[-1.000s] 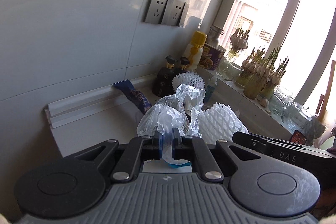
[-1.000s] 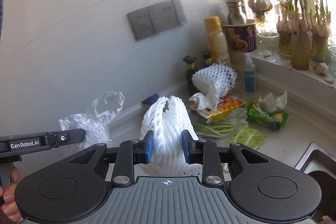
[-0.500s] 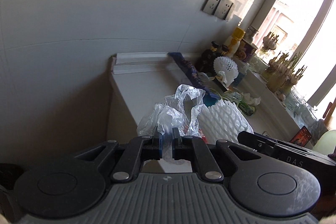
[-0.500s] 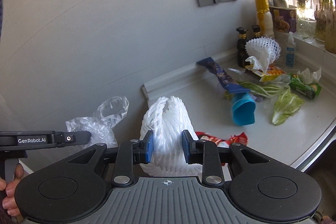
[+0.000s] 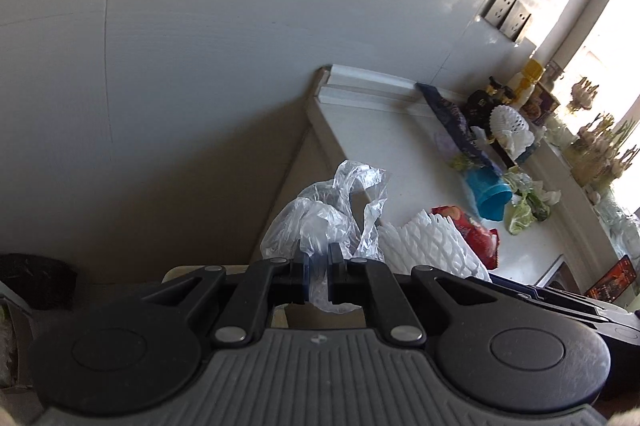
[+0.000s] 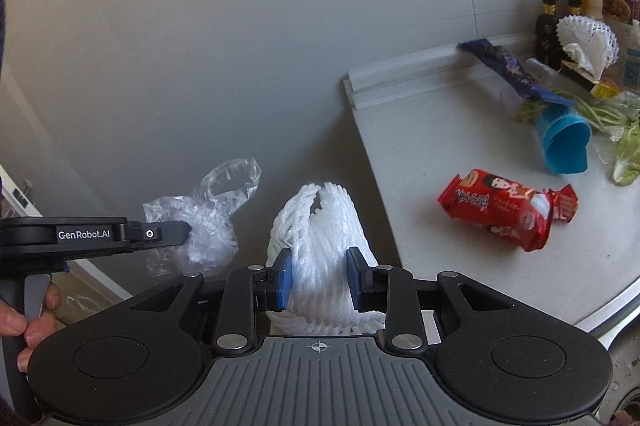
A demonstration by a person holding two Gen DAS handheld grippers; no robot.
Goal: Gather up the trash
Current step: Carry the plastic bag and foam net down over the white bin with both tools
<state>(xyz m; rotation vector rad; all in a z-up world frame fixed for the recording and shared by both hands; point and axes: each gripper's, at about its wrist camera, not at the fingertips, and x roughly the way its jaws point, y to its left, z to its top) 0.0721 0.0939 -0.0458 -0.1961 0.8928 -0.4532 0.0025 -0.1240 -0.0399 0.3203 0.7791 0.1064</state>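
Observation:
My left gripper point(image 5: 318, 272) is shut on a crumpled clear plastic bag point(image 5: 332, 210), carried in the air off the counter's left end. The same bag point(image 6: 204, 222) shows in the right wrist view beside the left gripper's fingers point(image 6: 176, 228). My right gripper point(image 6: 320, 278) is shut on a white foam fruit net point(image 6: 320, 226), its blue pads pressing both sides; that net point(image 5: 428, 246) appears to the right in the left wrist view. A red snack wrapper point(image 6: 504, 210) and a blue cup point(image 6: 564, 142) lie on the white counter point(image 6: 420, 146).
Farther back on the counter lie a dark blue wrapper point(image 6: 504, 66), green vegetable scraps point(image 6: 624, 146), another foam net with tissue point(image 6: 584, 38) and bottles point(image 6: 548, 22). A grey wall stands behind. A dark bin-like shape point(image 5: 36, 282) sits low at left. A hand point(image 6: 28, 314) grips the left handle.
Both grippers have swung left and downward away from the counter, each still holding its item. The counter's clutter has slid to the right of both views.

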